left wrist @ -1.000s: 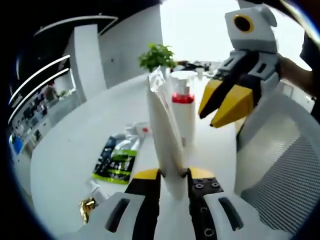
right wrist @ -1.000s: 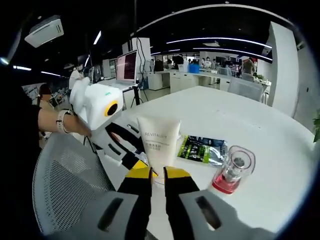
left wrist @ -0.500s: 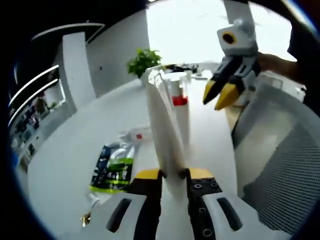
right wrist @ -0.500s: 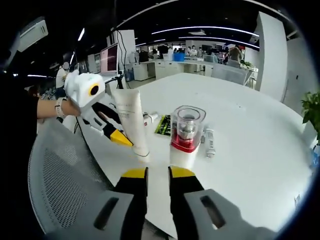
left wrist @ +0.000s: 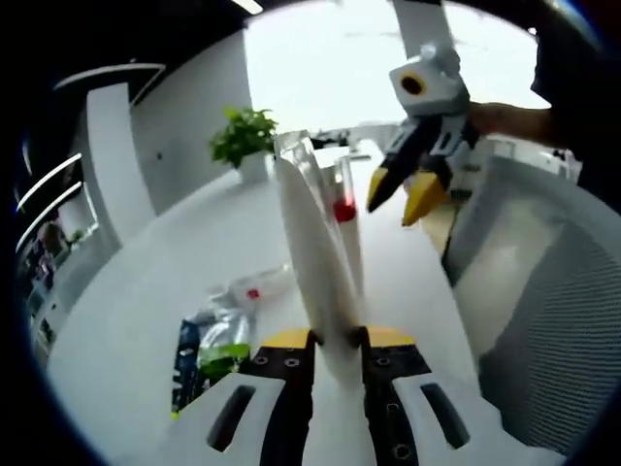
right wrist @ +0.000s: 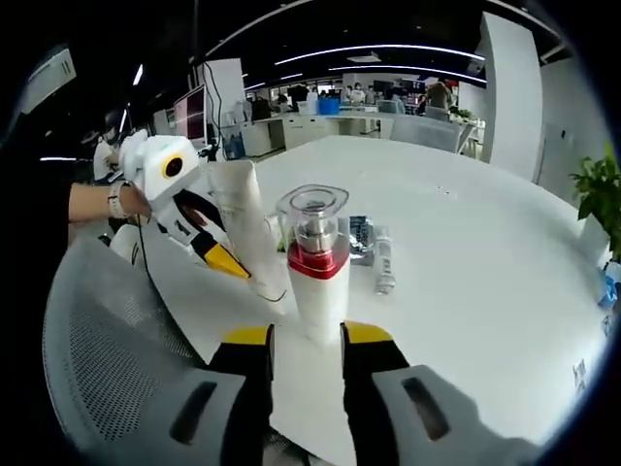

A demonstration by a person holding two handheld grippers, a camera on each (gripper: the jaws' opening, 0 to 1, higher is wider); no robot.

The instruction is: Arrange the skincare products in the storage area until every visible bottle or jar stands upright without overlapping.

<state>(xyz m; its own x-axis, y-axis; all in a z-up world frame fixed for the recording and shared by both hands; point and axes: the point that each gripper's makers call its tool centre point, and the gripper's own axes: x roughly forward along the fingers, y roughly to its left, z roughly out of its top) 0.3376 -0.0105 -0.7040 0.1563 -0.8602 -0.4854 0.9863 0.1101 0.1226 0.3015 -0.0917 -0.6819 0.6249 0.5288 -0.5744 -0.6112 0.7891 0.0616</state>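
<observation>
1. Fingers of my left gripper (left wrist: 329,342) were clamped on the base of the white tube (left wrist: 312,248) in the left gripper view, holding it upright on the white table (left wrist: 146,291). That grip matched what it was a second before. Right behind the tube stood the pump bottle (left wrist: 346,218) with its red collar, so close I could not tell whether they touched. A dark sachet (left wrist: 206,351) and a small lying tube (left wrist: 254,287) remained flat on the table to the left. My right gripper (left wrist: 400,190) hung above and beyond the bottle; it had drawn back from the tube over the last second. A green plant (left wrist: 245,137) stood at the far edge, and a mesh chair (left wrist: 543,291) rose at the right.

2. Fingers of my right gripper (right wrist: 307,337) stood apart in the right gripper view, now straddling the foot of the pump bottle (right wrist: 316,260) without visibly pressing it. A second earlier those jaws were lined up on the white tube (right wrist: 248,233) instead. My left gripper (right wrist: 219,254) held that tube just beside the bottle. The small lying tube (right wrist: 382,270) rested behind. I judged two products were upright and the flat items were next.
</observation>
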